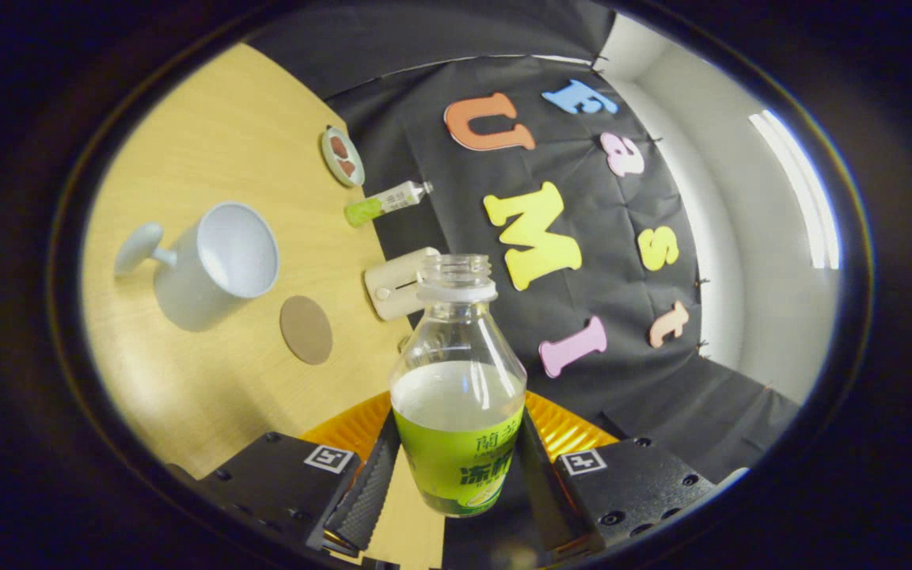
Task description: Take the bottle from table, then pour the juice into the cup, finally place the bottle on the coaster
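Two fingers (361,495) are clamping the bottle (457,396) at its label, one on each side, so the gripper (456,491) is holding it fast while you are carrying it tilted above the table (210,142). You are gripping low on the body, and this is keeping the open neck free for pouring. The cup (214,265) is waiting beyond the fingers, mouth turned toward the bottle, and the coaster (306,329) is lying just beside it for the last step. The bottle's base is hiding between the fingers, and the small things near the wall are hard to identify.
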